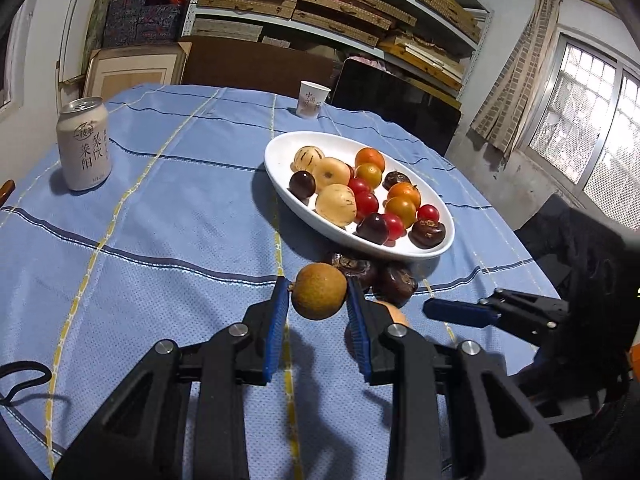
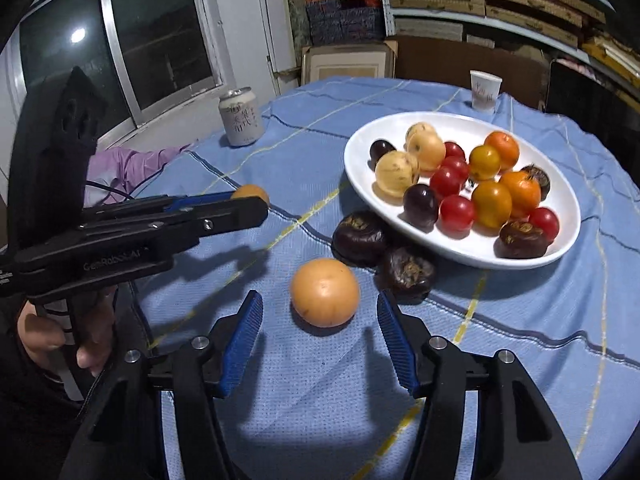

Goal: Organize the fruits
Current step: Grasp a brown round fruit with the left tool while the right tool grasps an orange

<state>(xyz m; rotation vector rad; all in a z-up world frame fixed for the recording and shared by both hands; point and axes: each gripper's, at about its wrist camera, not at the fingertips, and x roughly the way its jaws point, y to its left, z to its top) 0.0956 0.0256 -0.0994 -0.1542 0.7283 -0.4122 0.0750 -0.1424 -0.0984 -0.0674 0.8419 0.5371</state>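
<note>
My left gripper (image 1: 317, 285) is shut on a round brown fruit (image 1: 319, 297), held a little above the blue cloth; the right wrist view shows that gripper (image 2: 256, 204) from the side with the fruit (image 2: 250, 193) at its tip. A smooth orange fruit (image 2: 325, 293) lies on the cloth between the fingers of my right gripper (image 2: 320, 300), which is open, with gaps on both sides. The white oval plate (image 1: 280, 148) (image 2: 360, 140) holds several red, orange, yellow and dark fruits. Two dark wrinkled fruits (image 2: 360, 236) (image 2: 408, 272) lie on the cloth beside it.
A drink can (image 1: 84, 144) (image 2: 240, 118) stands at the far left and a paper cup (image 1: 313, 99) (image 2: 485, 90) at the table's back edge. A person's hand (image 2: 60, 332) holds the left gripper. Shelves of boxes stand behind the table.
</note>
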